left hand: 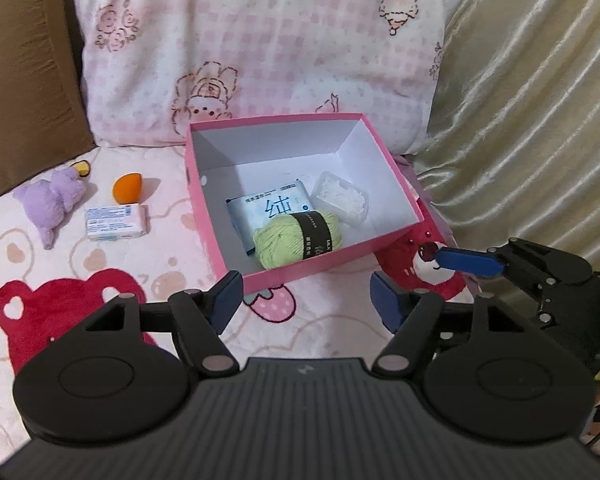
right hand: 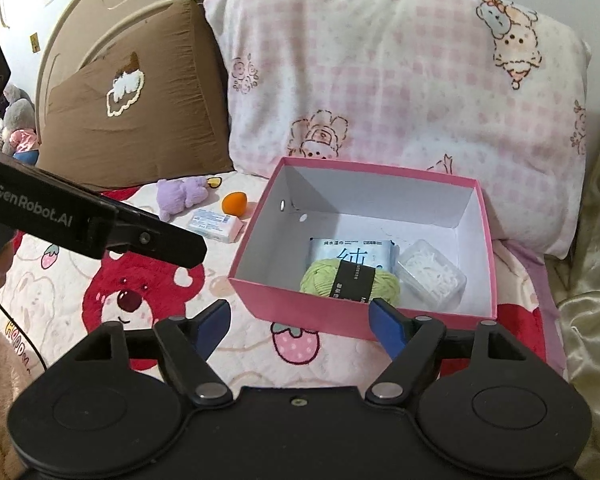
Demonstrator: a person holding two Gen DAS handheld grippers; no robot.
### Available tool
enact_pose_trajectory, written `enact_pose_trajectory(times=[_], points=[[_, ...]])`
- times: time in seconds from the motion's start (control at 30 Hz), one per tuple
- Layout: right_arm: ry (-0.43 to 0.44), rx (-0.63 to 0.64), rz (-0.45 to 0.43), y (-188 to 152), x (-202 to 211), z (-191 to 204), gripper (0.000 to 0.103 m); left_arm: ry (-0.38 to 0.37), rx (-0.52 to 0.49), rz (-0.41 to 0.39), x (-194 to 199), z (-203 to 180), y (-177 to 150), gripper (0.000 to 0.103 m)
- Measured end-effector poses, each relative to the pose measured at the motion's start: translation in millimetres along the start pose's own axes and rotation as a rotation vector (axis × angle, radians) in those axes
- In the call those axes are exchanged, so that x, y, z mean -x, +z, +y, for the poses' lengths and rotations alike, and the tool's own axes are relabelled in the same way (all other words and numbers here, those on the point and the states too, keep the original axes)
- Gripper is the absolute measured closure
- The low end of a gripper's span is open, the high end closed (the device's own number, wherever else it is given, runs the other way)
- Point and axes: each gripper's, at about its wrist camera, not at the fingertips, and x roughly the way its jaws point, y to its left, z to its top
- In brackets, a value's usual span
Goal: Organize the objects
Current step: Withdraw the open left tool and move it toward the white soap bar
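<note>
The pink box (left hand: 300,216) sits open on the bedspread (left hand: 100,264), its far side close to the pink checked pillow (left hand: 260,40). Inside, on the white floor, lie three items: a green ball of yarn (left hand: 296,240) with a black band, resting partly on a pale blue wipes packet (left hand: 268,206), and a clear plastic case (left hand: 342,196) of white contents just beside the packet, toward the right wall. The case's contents are too small to identify with certainty.

Outside the box, to its left and well apart from it, three items remain on the bedspread: a white and blue soap packet (left hand: 116,222), an orange egg-shaped sponge (left hand: 127,189) just behind it, and a purple plush toy (left hand: 54,204) lying to the left of both.

The left gripper (left hand: 306,304) hangs over the bedspread at the near corner of the box, jaws parted, with nothing between them. The right gripper (right hand: 300,328) stands at the near wall of the box, jaws likewise spread and empty; one of its blue fingers (left hand: 468,260) shows at the right in the left wrist view.

A brown pillow (right hand: 140,100) leans against the headboard (right hand: 100,0) left of the pink one. Gold satin fabric (left hand: 540,120) lies to the right.
</note>
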Motion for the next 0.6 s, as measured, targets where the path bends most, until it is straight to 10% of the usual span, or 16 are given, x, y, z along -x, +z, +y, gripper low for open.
enact_pose_trajectory(times=[0.6], points=[[0.084,0.012,-0.015,-1.1,17.4,63.6,0.013,0.004,0.028,-0.088,57.9,58.8,-32.8,0.019]])
